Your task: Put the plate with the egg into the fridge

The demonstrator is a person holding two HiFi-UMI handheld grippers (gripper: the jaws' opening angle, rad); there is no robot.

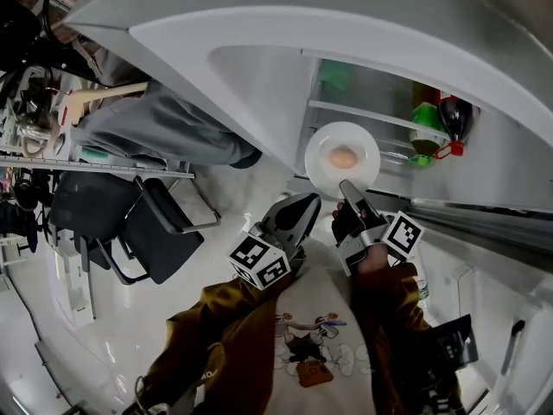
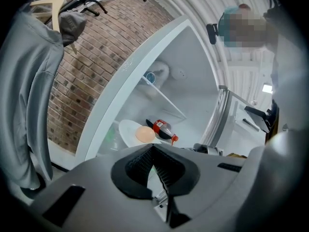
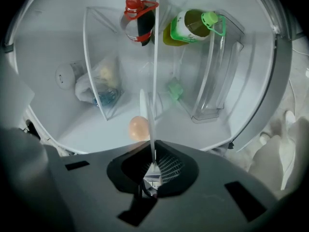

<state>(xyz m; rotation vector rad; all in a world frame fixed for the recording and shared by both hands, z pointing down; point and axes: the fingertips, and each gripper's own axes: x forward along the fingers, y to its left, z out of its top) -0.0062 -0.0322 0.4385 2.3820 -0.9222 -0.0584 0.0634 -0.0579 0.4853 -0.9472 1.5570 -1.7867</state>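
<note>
A white plate [image 1: 342,158] with a brown egg [image 1: 343,157] on it hangs in front of the open fridge [image 1: 380,102]. My right gripper [image 1: 349,192] is shut on the plate's near rim. The right gripper view looks along the plate [image 3: 147,112] edge-on between the jaws, with the egg [image 3: 138,127] on its left face and the fridge's inside behind it. My left gripper [image 1: 300,215] hovers just left of the right one, shut and holding nothing. In the left gripper view the plate [image 2: 128,131] and egg [image 2: 145,134] show beyond the shut left gripper [image 2: 153,148].
Inside the fridge stand a dark bottle with a red cap [image 3: 138,21], a green-capped bottle [image 3: 191,25], a clear bin [image 3: 217,76] and a bag of food [image 3: 104,87] by a glass shelf [image 3: 155,57]. To the left are the open fridge door [image 1: 259,41], a hanging grey jacket [image 1: 160,128] and a black chair [image 1: 130,223].
</note>
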